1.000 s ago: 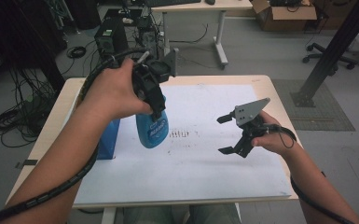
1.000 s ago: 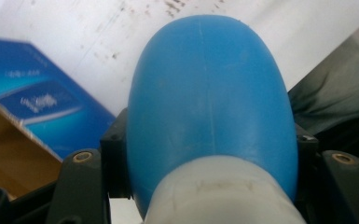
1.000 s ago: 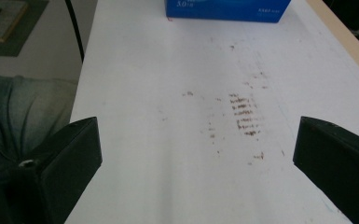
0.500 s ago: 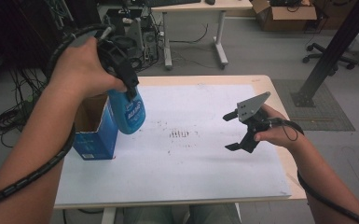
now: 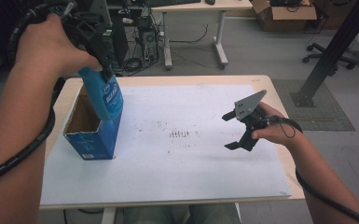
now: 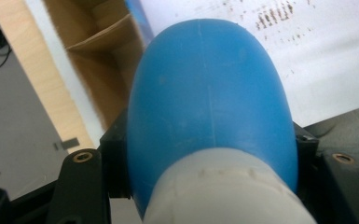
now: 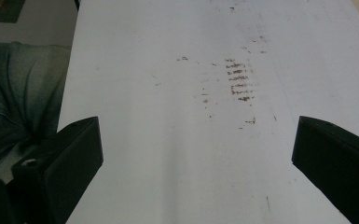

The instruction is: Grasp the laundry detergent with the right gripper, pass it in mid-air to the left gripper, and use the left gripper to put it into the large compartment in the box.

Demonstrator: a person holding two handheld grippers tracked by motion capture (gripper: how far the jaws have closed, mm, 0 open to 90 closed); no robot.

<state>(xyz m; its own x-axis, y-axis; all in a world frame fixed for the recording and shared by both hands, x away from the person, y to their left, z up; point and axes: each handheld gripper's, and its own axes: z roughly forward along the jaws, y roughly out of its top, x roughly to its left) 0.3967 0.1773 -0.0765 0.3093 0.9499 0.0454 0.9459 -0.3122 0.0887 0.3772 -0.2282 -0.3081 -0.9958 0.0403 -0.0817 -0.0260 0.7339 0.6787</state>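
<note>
The blue bottle (image 5: 106, 95) hangs between the jaws of the left gripper (image 5: 103, 56), which clamp it at the top, near its neck. In the left gripper view the blue shoulder of the bottle (image 6: 210, 102) swells out directly ahead of the camera, with its pale whitish collar at the bottom edge and a black jaw pressed close against each side. The bottle's body points downward and tilts slightly, its lower end over the right-hand edge of the open blue cardboard box (image 5: 91, 135); whether it touches the box wall cannot be told. The box stands upright at the left part of the table (image 5: 270, 88), on the white sheet (image 5: 191, 172) that covers most of the tabletop, and its brown inside with a cardboard flap shows beyond the bottle in the left gripper view.

The left hand (image 5: 46, 46) is raised high above the far left corner of the table, the forearm rising steeply from the lower left of the high view, wrist bent so that the gripper points down and forward. A ribbed black cable runs along that forearm.

The right gripper (image 5: 233, 130) is held low over the right part of the sheet, well apart from the bottle and the box. Its jaws stand wide apart with nothing between them, and they point toward the cluster of brown marks (image 7: 238, 79) in the middle of the sheet. The right hand (image 5: 272, 130) grips it from the right side, the forearm coming in from the lower right corner, and the grey three-cornered plate sits on top, tilted up.
</note>
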